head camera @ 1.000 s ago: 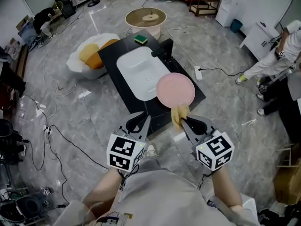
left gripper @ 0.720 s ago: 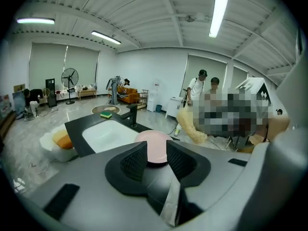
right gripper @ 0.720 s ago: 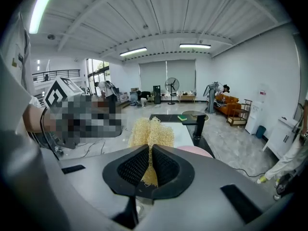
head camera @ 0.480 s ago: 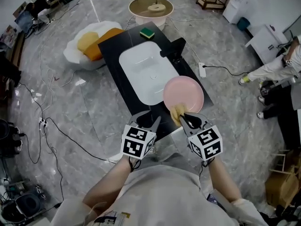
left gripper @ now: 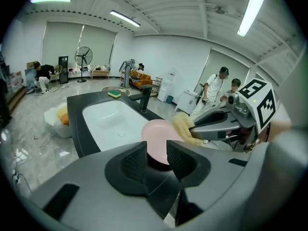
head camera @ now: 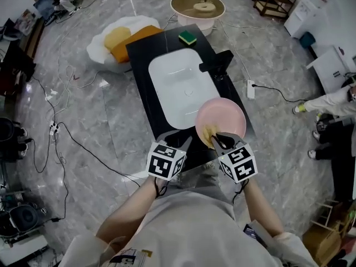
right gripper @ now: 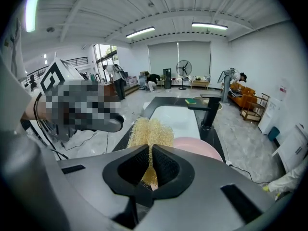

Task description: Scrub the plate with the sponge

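Evidently no scrubbing shows yet. Head view: the pink plate (head camera: 225, 114) sits bare on the black tabletop (head camera: 139, 52) at five o'clock of the white sink (head camera: 167, 65), which holds nothing. A green pad (head camera: 187, 37) lies at the sink's twelve.

Left gripper view: the left tool (left gripper: 156, 148), jaws just opened and spread, frames the plate's near rim without pinching it.

Right gripper view: the right tool (right gripper: 150, 150) pinches the yellow mesh sponge (right gripper: 151, 131) at the plate's seven o'clock edge; contact is unclear.
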A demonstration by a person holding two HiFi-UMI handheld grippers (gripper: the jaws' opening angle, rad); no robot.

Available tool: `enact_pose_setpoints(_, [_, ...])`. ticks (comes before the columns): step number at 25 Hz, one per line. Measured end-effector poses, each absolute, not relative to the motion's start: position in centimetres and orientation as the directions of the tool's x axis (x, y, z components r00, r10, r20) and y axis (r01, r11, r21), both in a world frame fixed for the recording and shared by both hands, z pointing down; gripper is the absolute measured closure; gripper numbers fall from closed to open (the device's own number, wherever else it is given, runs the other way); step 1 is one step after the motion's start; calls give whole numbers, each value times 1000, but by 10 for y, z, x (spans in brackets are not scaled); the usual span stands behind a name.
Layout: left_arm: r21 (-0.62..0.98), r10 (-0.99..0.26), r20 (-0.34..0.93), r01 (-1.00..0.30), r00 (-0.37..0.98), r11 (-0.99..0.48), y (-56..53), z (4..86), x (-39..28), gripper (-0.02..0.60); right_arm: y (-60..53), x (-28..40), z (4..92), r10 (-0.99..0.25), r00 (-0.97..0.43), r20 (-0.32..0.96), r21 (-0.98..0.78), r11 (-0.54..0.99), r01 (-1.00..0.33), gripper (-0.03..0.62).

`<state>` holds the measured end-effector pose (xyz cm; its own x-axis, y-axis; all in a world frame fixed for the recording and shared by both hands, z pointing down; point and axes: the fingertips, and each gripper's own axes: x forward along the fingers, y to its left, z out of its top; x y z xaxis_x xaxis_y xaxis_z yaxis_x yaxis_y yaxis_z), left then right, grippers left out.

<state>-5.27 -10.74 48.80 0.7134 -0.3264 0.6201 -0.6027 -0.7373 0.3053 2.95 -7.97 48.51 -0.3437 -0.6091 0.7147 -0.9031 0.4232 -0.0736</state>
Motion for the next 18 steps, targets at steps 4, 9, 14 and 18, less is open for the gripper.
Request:
enact_pose_setpoints(4, [315,-355,646,-660,676,-682,-120,497,-38,442,-93,42,502,-541,-406,737,-104,502,-859,548])
enact_pose_setpoints(9, [347,-379,665,-716,643,-605,-125,514,-18,431,-103,52,523,-455,-476,752,-163,572,-804,548])
enact_pose_setpoints(14, [337,-394,710,-773,584,-538,-128,534,-11,430,-112,61,543,-371,-523,767,-207,628,-750,548])
enact_pose_setpoints(18, [353,-371,756,-813,540,-463,-128,558,-5,430,-121,67,561,-317,-533,785,-224,656,-721,548])
